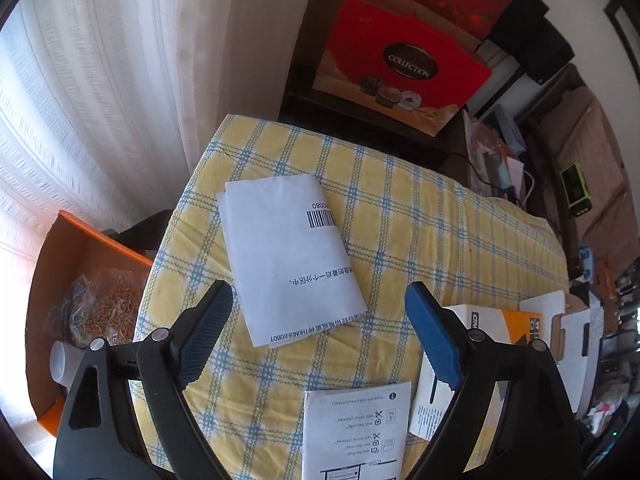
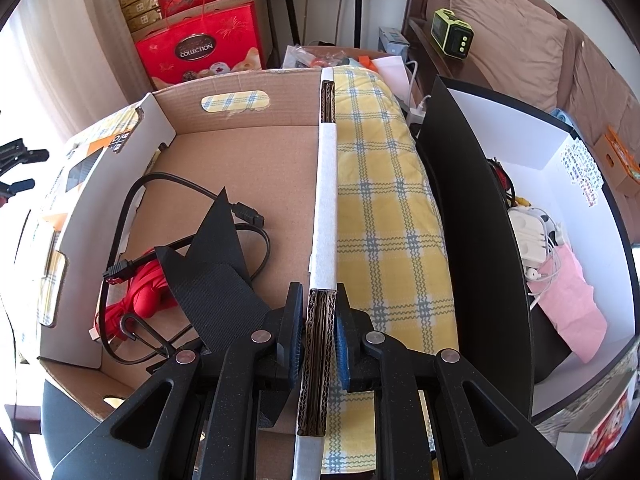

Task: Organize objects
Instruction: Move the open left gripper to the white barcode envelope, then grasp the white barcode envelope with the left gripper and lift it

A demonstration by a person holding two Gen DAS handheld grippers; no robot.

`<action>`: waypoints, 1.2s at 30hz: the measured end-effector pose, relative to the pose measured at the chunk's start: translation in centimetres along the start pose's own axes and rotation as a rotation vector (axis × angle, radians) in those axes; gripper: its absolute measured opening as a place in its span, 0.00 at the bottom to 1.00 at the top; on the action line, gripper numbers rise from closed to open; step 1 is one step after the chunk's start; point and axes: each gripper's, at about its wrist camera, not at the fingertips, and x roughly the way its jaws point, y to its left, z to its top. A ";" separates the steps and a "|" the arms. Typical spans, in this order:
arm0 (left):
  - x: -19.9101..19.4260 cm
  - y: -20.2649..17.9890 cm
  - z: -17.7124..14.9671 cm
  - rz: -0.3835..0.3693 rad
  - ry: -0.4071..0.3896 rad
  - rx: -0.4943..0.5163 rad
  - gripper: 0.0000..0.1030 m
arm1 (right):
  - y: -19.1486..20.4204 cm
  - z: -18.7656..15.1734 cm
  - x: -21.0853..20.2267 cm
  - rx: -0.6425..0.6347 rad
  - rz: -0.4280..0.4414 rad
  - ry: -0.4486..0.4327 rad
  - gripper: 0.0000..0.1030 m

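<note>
In the left wrist view my left gripper (image 1: 320, 334) stands open over the yellow checked cloth (image 1: 420, 216), nothing between its blue pads. A white folded leaflet with a barcode (image 1: 286, 256) lies just beyond the fingertips. A second printed leaflet (image 1: 356, 432) lies between the finger bases, nearer me. My right gripper (image 2: 319, 304) is shut on the right wall of an open cardboard box (image 2: 326, 200). Inside that box lie black cables (image 2: 132, 200), a black woven strap (image 2: 216, 268) and a red item (image 2: 146, 300).
An orange box (image 1: 68, 240) holding bagged bits stands left of the table, below white curtains. A white and orange carton (image 1: 504, 324) sits at the right. A black-walled white box (image 2: 472, 208) with chargers and pink cloth (image 2: 568, 304) stands right of the cardboard box. Red gift boxes (image 2: 200, 48) are stacked behind.
</note>
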 end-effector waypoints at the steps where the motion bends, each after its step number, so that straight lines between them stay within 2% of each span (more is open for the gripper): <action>1: 0.5 -0.1 0.2 0.011 0.004 -0.001 0.84 | 0.0 0.0 0.0 0.000 0.000 0.000 0.14; 8: 3.6 -0.9 1.3 0.090 0.038 -0.004 0.84 | 0.0 -0.1 0.0 -0.001 -0.001 0.003 0.14; 13: 4.6 -2.2 1.2 0.158 0.039 0.064 0.84 | 0.0 -0.1 0.0 -0.002 -0.002 0.004 0.15; 15: 4.5 -2.4 1.1 0.179 0.030 0.078 0.75 | 0.0 -0.1 0.0 -0.004 -0.003 0.003 0.15; 16: 4.4 -2.5 1.1 0.199 0.022 0.094 0.63 | 0.1 -0.1 0.0 -0.005 -0.004 0.004 0.16; 17: 4.3 -2.6 1.1 0.213 0.016 0.113 0.56 | 0.1 -0.1 0.0 -0.005 -0.005 0.004 0.16; 19: 4.1 -2.7 1.0 0.186 0.019 0.128 0.50 | 0.1 -0.1 0.0 -0.005 -0.005 0.004 0.17; 23: 3.2 -3.0 0.8 0.152 0.024 0.145 0.28 | 0.1 -0.1 0.0 -0.003 -0.003 0.005 0.17; 25: 2.9 -3.2 0.6 0.145 0.022 0.157 0.24 | 0.1 -0.1 0.0 -0.002 -0.002 0.006 0.17; 30: 2.4 -3.0 0.3 0.130 0.022 0.162 0.20 | 0.1 0.0 0.0 -0.002 -0.002 0.006 0.17; 32: 2.0 -2.9 0.1 0.128 0.013 0.174 0.14 | 0.1 0.0 0.0 -0.003 -0.003 0.006 0.17; 36: 0.6 -3.4 -0.3 0.121 -0.016 0.206 0.08 | 0.1 0.0 0.0 -0.001 -0.002 0.006 0.17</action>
